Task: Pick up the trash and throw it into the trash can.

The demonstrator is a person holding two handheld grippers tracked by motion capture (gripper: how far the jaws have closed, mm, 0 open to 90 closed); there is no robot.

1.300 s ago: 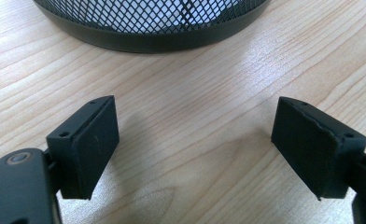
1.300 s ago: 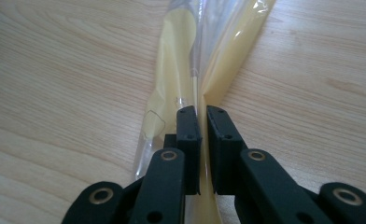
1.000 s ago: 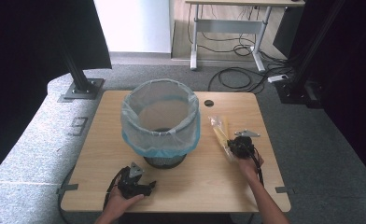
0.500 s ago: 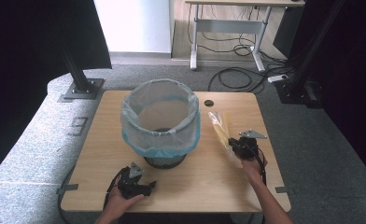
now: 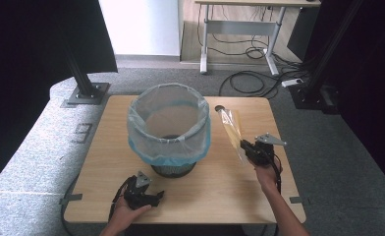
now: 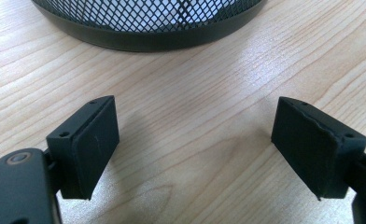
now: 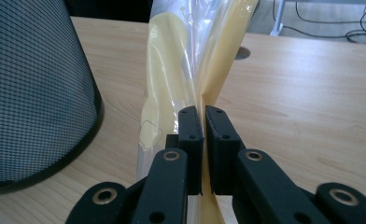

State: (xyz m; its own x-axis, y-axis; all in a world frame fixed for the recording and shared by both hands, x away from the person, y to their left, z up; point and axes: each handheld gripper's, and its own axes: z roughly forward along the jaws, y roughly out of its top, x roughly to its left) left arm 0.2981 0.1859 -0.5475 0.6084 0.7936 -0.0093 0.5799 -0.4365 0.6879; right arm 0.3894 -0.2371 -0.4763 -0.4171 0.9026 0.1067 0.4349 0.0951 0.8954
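The right gripper (image 7: pixel 203 116) pinches a yellow bag (image 7: pixel 190 60) beside the lined bin (image 5: pixel 168 130), while the left gripper (image 6: pixel 195 144) rests spread wide on the table (image 5: pixel 230 191).

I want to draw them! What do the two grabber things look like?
Both are black. The left gripper has two flat, blocky jaws with small screw holes and a brass-ringed bolt. The right gripper has the same ringed bolts, plus a grey three-cornered plate on top. Black cables trail from each. No sleeves show.
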